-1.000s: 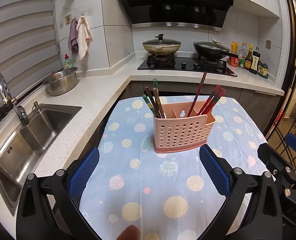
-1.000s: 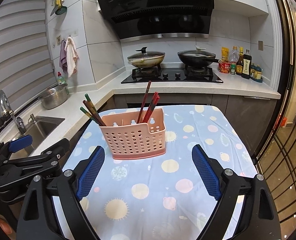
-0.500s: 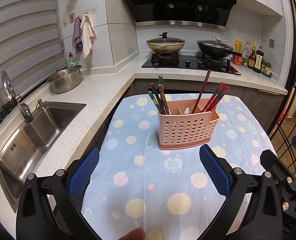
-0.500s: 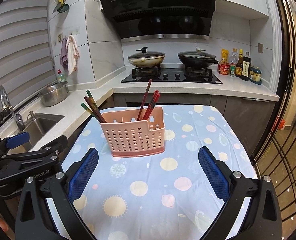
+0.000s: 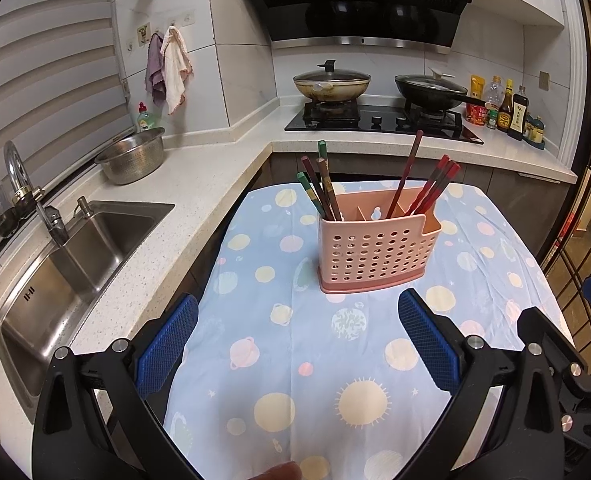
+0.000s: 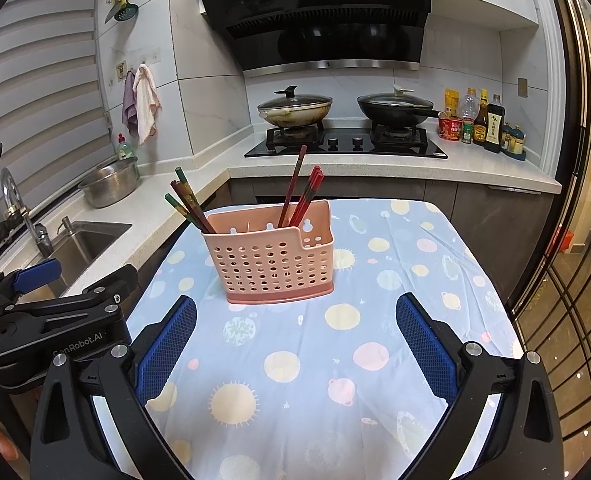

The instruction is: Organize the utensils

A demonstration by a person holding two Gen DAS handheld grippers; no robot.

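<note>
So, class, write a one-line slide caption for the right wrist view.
Open right hand-held gripper faces a pink utensil caddy holding chopsticks on a planet-print tablecloth.

The lower ends of the chopsticks (image 5: pixel 323 196) are hidden inside the pink basket (image 5: pixel 375 252). The labels on the bottles (image 6: pixel 491 124) by the stove are too small to read. A fingertip (image 5: pixel 279 472) is cut off by the left view's bottom edge.

chopsticks (image 5: pixel 323 188) in caddy (image 5: pixel 375 248), caddy on table (image 5: pixel 255 320)
</note>
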